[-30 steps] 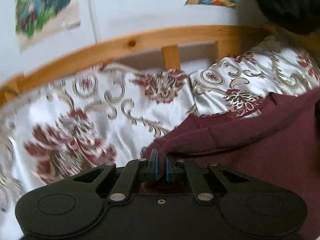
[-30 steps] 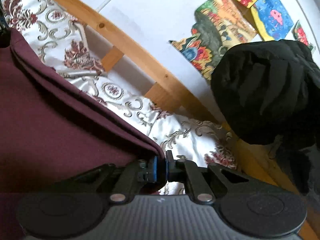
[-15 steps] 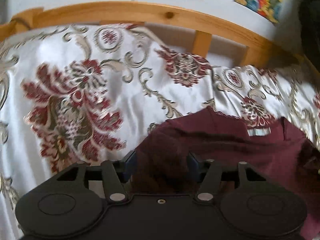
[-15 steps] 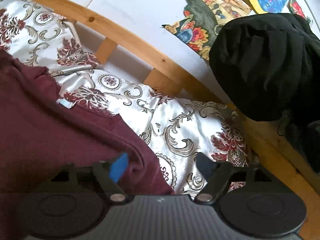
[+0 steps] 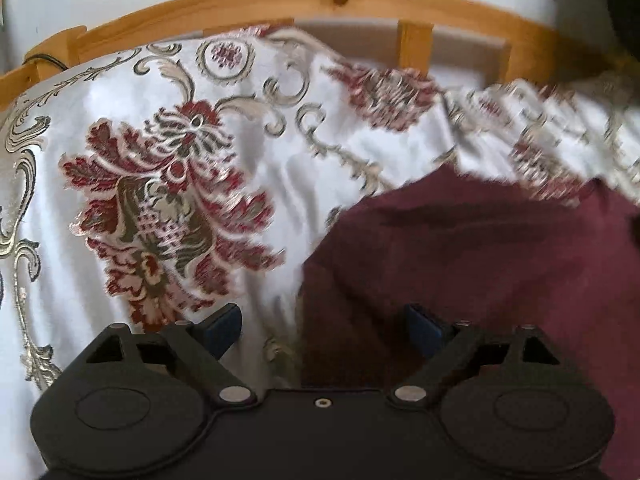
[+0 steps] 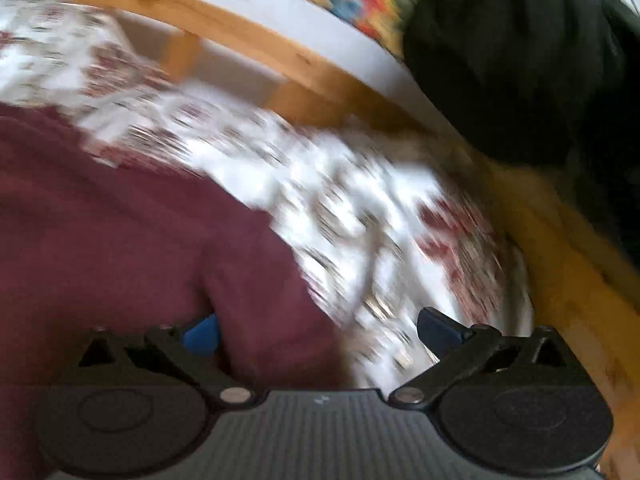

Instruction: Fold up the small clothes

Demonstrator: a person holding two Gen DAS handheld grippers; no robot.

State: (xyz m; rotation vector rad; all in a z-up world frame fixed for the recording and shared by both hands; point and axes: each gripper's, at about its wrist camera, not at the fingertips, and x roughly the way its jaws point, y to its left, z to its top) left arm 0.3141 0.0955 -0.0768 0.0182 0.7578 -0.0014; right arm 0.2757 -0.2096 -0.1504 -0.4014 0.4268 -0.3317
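A maroon garment lies flat on the flowered white bedspread. My left gripper is open, its blue pads wide apart over the garment's left edge. In the right wrist view the same garment fills the left side, and my right gripper is open over its right edge. Neither gripper holds the cloth. Both views are blurred by motion.
A wooden bed rail runs along the far side against a white wall. A black garment hangs over the rail at the right. Colourful pictures hang on the wall.
Both grippers were shut on the garment's edge a second ago; they have opened and let it drop onto the bed. Both are now pulling back, the left one shifting left.
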